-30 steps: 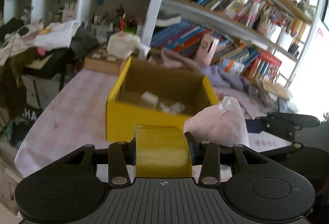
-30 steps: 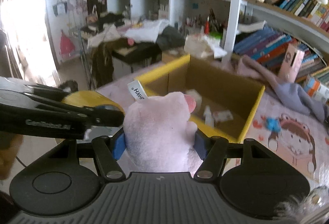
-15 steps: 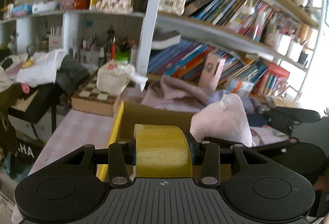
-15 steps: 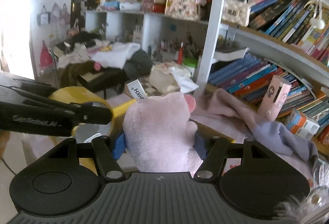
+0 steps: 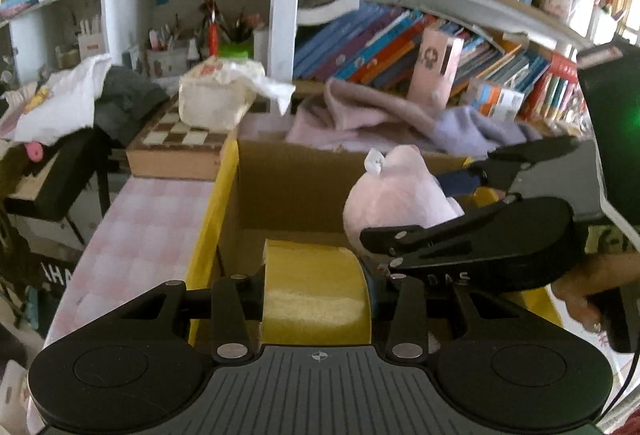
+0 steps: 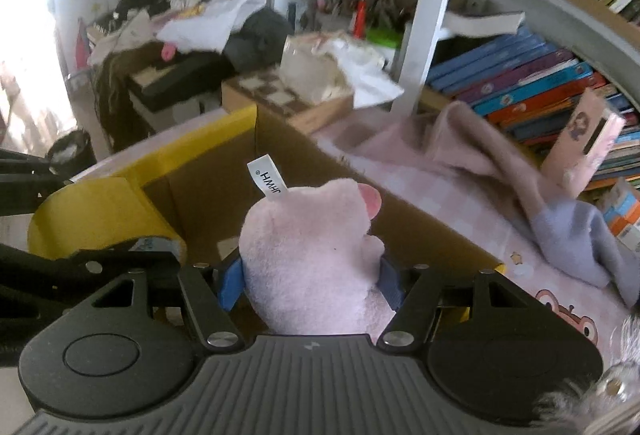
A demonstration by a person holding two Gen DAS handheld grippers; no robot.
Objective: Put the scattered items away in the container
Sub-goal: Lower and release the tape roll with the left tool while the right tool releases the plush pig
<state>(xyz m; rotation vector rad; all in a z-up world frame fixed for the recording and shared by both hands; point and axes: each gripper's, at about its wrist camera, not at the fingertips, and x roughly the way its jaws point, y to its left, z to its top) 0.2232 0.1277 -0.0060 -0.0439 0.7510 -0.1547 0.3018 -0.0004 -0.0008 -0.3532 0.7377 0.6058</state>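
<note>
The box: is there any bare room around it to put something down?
Left of the yellow box, the pink checked tablecloth lies bare up to the chessboard. Inside, brown floor shows. Behind and right, crumpled cloths and books crowd it.

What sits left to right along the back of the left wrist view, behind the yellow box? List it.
White cloth → chessboard → pale bag → pink cloth → pink carton.

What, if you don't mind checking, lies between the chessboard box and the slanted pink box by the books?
In the left wrist view, a crumpled pink and lavender cloth lies between the chessboard box and the pink box, behind the yellow cardboard box.
</note>
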